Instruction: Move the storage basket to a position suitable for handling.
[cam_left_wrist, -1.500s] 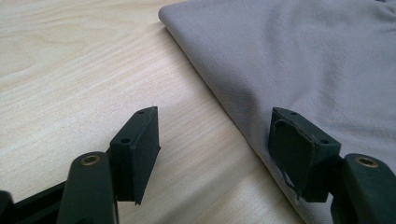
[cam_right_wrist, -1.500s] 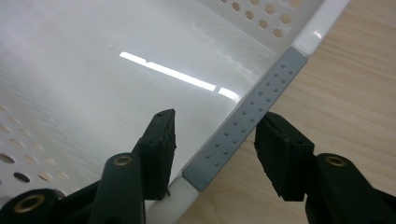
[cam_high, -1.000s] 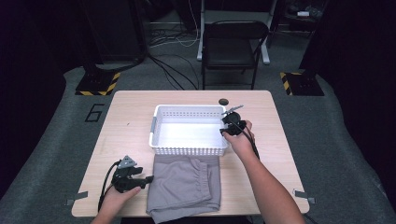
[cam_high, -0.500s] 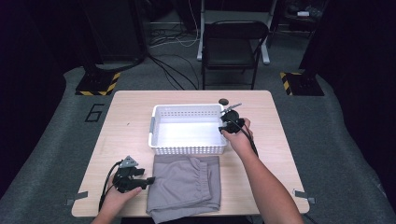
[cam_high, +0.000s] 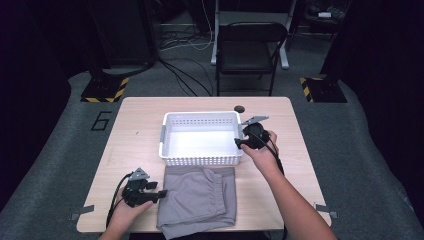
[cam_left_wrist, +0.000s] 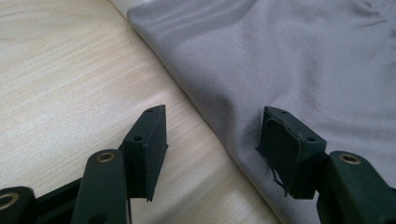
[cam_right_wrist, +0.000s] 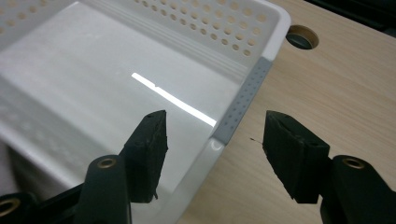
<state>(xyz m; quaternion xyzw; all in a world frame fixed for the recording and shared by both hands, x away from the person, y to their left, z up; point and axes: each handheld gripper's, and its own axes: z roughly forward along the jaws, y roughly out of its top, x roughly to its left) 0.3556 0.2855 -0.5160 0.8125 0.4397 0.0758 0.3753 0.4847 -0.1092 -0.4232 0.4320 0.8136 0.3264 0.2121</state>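
Note:
A white perforated basket (cam_high: 200, 161) stands empty at the middle of the table. Its right wall (cam_right_wrist: 243, 93) runs between the two jaws of my right gripper (cam_right_wrist: 215, 135), which is open around it without touching; in the high view that right gripper (cam_high: 241, 143) sits at the basket's right end. Grey folded shorts (cam_high: 200, 200) lie in front of the basket. My left gripper (cam_high: 161, 194) is at their left edge. It stands open (cam_left_wrist: 212, 140), one jaw over bare wood and the other over the grey cloth (cam_left_wrist: 303, 60).
The wooden table (cam_high: 140, 125) has a round cable hole (cam_right_wrist: 301, 37) just behind the basket's right corner. A black folding chair (cam_high: 247, 50) stands beyond the far edge, with cables on the floor. Bare wood lies left and right of the basket.
My right gripper has shifted very slightly at the basket's right wall. The left gripper and the shorts have stayed in place.

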